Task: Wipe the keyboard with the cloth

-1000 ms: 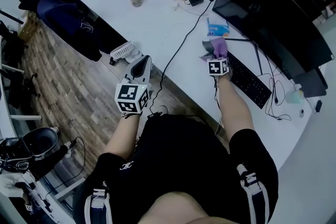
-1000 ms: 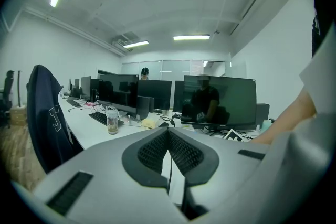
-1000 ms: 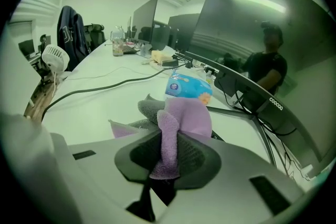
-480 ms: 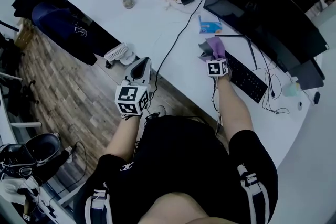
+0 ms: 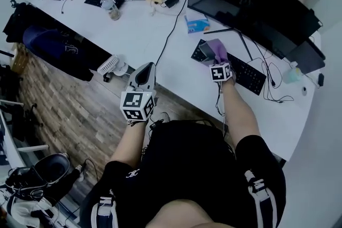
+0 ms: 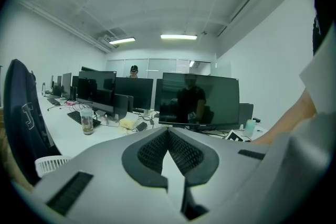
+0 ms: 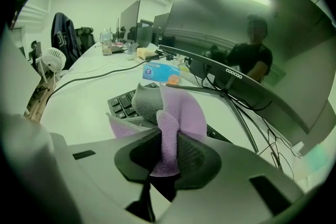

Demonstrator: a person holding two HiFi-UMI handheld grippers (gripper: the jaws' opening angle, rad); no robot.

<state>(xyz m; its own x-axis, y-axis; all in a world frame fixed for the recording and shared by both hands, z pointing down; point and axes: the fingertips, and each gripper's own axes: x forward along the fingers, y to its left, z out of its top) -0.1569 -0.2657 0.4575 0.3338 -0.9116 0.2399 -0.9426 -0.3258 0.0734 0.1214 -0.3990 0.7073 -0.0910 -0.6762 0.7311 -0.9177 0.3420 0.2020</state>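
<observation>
Keyboard (image 5: 250,76): black, lies flat on the white desk (image 5: 155,34), just in front of the foot of the big dark monitor (image 5: 251,2). Cloth (image 5: 218,50), purple with a grey side, sits bunched over the keyboard's left end, touching the keys there. Right gripper (image 5: 216,59) is over that same end; in its own view the jaws are clamped on a fold of the cloth (image 7: 181,113), which stands up between them and spills forward onto the keys (image 7: 122,105). Left gripper (image 5: 146,69) hangs well away from the keyboard, off the near edge of the desk; jaws are pressed together at the tips with nothing between them (image 6: 168,144), and it takes no part in the work. A blue tissue pack (image 5: 196,23) lies beyond the keyboard's left end, and cables trail past its right end. Progress, as I judge it: cloth is in hand and in contact, so the wiping stage is reached, but only the left end is covered. The long run of keys toward the right end lies bare. No streak or mark shows which keys have been wiped, so most of the keyboard probably remains.
</observation>
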